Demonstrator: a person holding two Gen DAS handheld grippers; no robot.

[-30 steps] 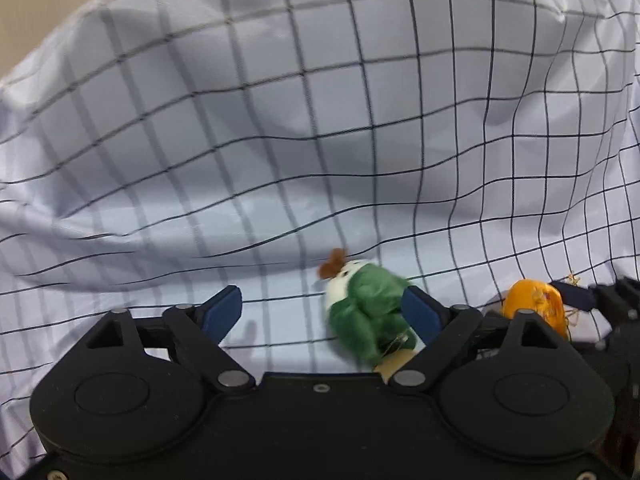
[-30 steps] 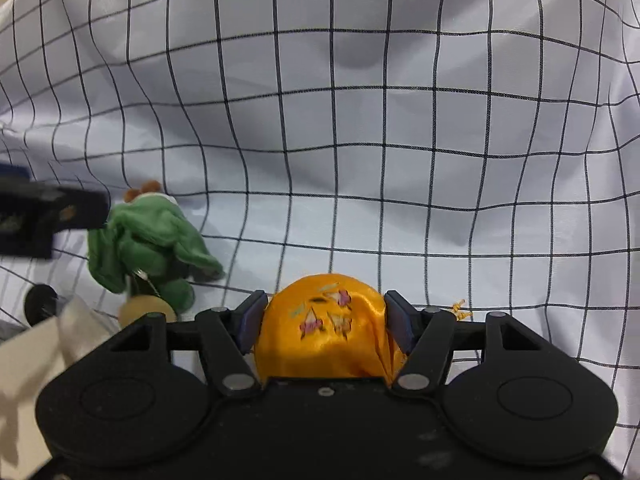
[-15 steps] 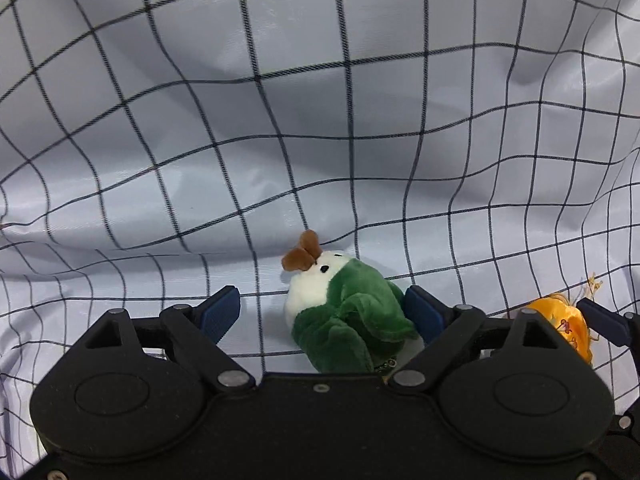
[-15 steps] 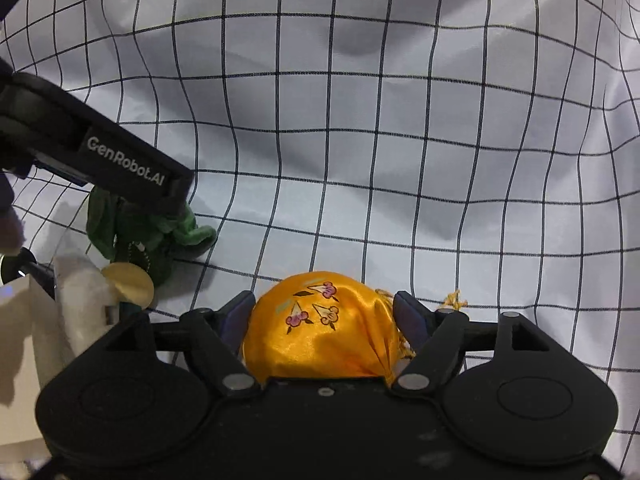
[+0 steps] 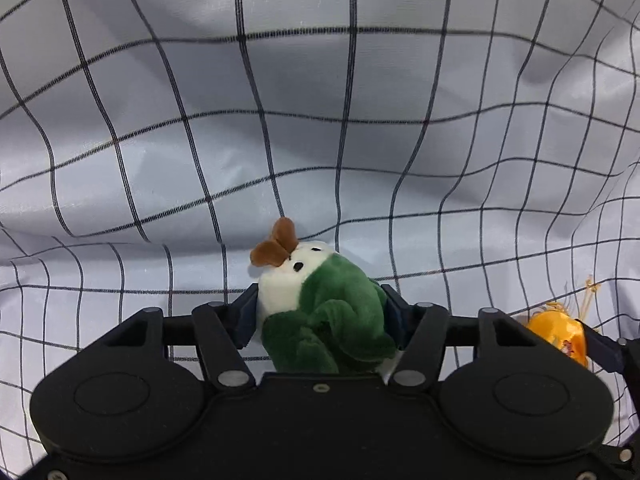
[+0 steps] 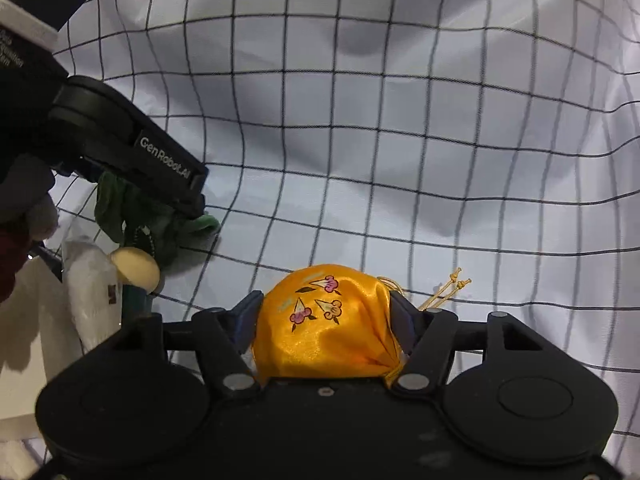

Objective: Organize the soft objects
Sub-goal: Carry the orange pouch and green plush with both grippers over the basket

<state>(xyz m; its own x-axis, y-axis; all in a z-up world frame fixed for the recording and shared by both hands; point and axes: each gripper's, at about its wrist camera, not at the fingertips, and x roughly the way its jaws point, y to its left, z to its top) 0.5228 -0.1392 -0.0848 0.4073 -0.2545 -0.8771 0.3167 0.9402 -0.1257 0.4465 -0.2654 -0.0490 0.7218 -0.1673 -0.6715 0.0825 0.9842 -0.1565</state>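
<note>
Fingers of left gripper (image 5: 322,312) have just closed onto green plush toy (image 5: 332,316), lower centre of frame. Right gripper (image 6: 326,320) clamps orange pouch (image 6: 326,324), lower centre, on checked cloth (image 6: 400,140).

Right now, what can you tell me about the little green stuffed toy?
The green plush toy is soft and fuzzy, with a white face, a small black eye and a brown bow on top. It sits on the checked cloth, clamped between the fingers of the left gripper, whose jaws have just closed on its sides. A round cream tag hangs from it.
</note>
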